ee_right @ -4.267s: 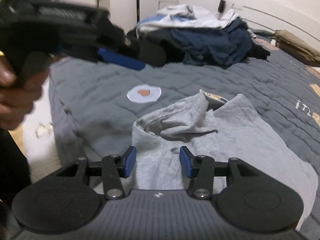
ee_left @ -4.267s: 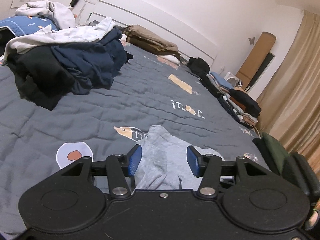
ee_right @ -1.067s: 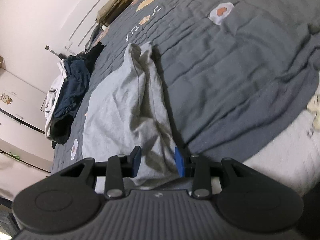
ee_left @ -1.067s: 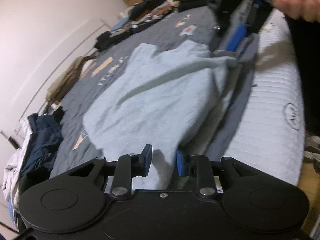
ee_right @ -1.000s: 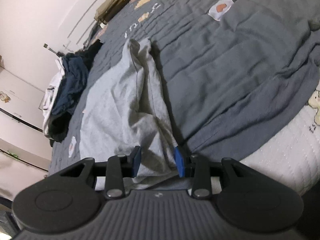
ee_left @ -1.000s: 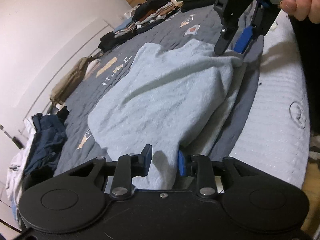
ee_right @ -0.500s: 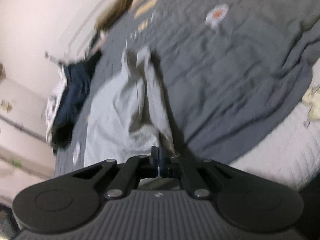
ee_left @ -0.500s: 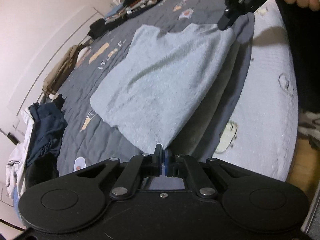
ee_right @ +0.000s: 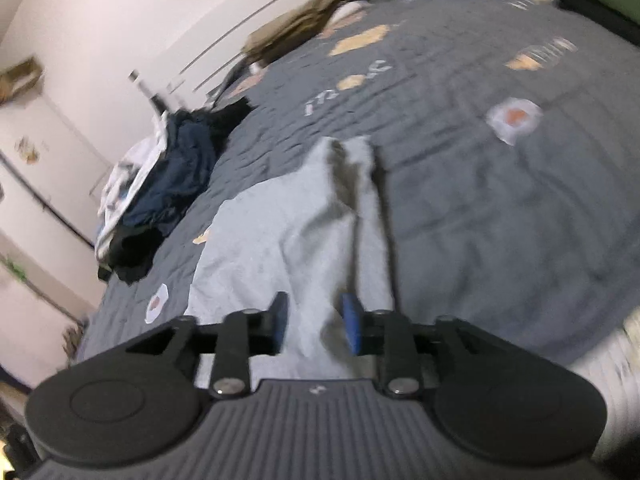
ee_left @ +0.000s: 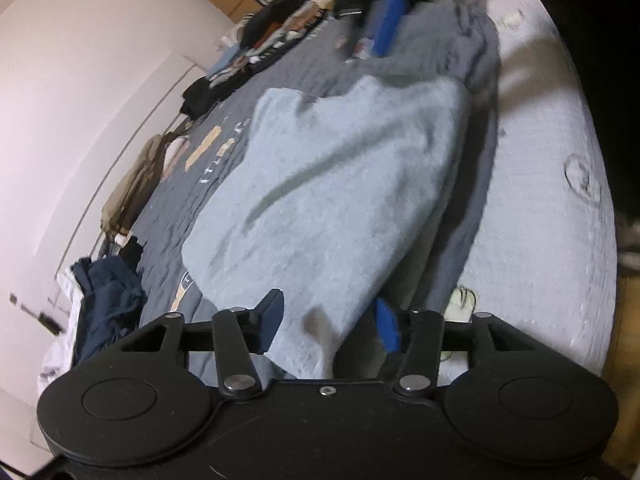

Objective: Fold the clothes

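Both jaws now stand apart where half a second ago they were pinched tight on cloth. The left hand-held gripper [ee_left: 326,326] gapes around the near hem of the light grey sweatshirt [ee_left: 332,184], fabric lying loose between its blue pads. The right hand-held gripper [ee_right: 314,322] is likewise spread, with the garment's other edge running slack between its fingers.

So the sweatshirt has just been let go. It lies spread, somewhat rumpled, on the dark grey quilt [ee_right: 500,208] near the side of the bed, one narrow part bunched in a ridge. By my reading it is laid out for folding, or a fold has just been set down; blur hides which.

The mattress edge [ee_left: 560,240] drops away just beside the garment. Toward the headboard the quilt is open, bounded by the heap of dark clothes [ee_right: 176,160] and the folded stacks [ee_left: 260,52] along the far side.
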Action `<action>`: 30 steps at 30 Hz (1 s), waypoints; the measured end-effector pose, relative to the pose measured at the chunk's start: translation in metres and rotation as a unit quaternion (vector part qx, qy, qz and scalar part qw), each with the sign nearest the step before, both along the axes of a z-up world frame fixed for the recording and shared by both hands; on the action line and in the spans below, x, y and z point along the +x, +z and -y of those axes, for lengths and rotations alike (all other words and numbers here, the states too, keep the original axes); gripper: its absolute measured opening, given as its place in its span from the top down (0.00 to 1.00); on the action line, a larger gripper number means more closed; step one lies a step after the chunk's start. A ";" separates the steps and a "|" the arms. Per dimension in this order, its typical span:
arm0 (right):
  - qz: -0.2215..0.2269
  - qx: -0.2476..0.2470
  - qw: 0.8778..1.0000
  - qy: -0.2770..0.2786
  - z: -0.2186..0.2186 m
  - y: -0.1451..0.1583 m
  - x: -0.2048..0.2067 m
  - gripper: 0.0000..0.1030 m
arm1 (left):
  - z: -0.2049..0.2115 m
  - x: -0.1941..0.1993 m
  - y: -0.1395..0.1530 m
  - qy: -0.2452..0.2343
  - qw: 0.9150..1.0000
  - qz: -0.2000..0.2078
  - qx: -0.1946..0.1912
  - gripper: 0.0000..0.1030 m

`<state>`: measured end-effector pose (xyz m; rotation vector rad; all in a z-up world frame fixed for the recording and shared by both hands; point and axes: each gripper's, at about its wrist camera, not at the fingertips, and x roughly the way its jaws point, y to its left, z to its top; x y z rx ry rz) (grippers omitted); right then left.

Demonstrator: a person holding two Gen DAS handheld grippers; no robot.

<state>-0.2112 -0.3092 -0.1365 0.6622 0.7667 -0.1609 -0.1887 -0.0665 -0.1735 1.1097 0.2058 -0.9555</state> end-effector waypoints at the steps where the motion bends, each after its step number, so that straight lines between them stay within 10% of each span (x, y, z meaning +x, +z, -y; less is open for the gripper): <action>1: 0.000 -0.006 1.000 0.004 0.000 0.001 0.006 0.66 | -0.001 0.000 -0.001 -0.001 1.000 0.001 0.002 0.64; 4: -0.001 -0.026 1.000 0.017 -0.001 0.003 0.025 0.68 | -0.005 0.006 0.000 0.006 1.000 -0.011 -0.002 0.89; 6: -0.008 -0.022 1.000 0.017 0.001 -0.003 0.032 0.88 | -0.008 0.012 0.002 0.013 0.999 -0.029 -0.006 0.96; 21: 0.003 -0.054 0.998 0.015 0.006 0.008 0.018 0.93 | -0.023 0.028 0.021 0.042 0.987 -0.154 -0.009 0.85; 26: 0.052 -0.048 0.998 0.001 0.026 0.043 0.015 0.65 | -0.036 0.047 0.057 0.046 0.951 -0.279 -0.123 0.52; 30: 0.061 -0.071 0.995 0.030 0.035 0.056 0.045 0.52 | -0.045 0.072 0.081 0.079 0.902 -0.350 -0.240 0.40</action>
